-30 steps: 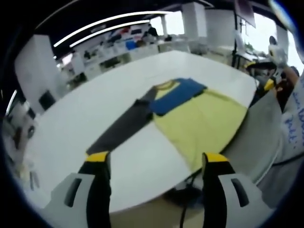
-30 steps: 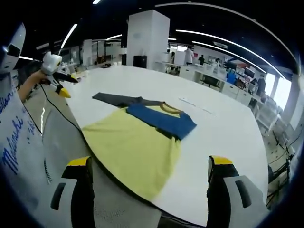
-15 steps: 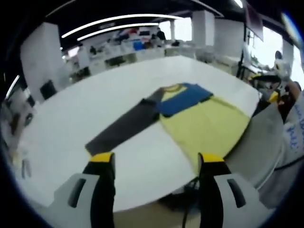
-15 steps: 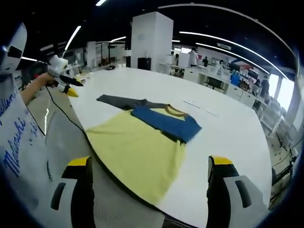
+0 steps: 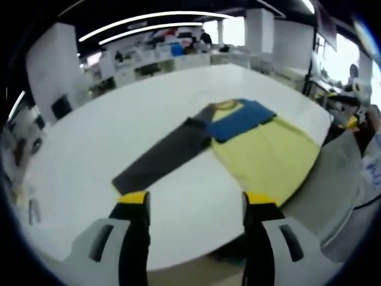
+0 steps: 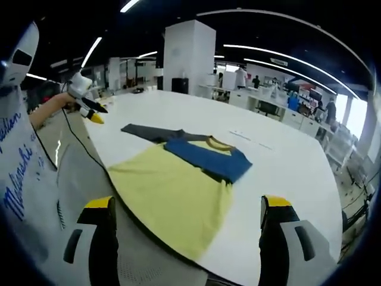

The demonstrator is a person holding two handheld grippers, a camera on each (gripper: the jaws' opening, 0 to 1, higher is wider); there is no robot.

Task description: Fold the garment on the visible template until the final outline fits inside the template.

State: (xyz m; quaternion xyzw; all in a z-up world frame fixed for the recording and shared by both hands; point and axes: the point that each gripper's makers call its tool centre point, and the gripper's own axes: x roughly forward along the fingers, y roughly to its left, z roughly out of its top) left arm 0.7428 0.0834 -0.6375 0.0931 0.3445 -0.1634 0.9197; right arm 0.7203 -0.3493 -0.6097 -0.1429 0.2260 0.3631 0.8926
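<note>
On the big white worktop (image 5: 89, 149) the garment (image 5: 262, 155) lies flat near the person's side. Its yellow body reaches right to the near curved edge, and in the right gripper view the hem (image 6: 178, 238) looks like it sits at the rim or a bit over it. One blue sleeve (image 6: 205, 156) is folded across the chest below the collar, and the dark grey sleeve (image 5: 164, 158) stretches straight out along the worktop. Loads of bare white surface all around the far side and past the grey cuff, so plenty of room to move.

Left gripper (image 5: 193, 199) hangs over the near edge just short of the grey cuff, jaws spread wide, holding nothing. Right gripper (image 6: 186, 205) sits low over the yellow hem, also wide apart, touching nothing. Left gripper also shows far off in the right gripper view (image 6: 89, 107), in the person's hand.
</note>
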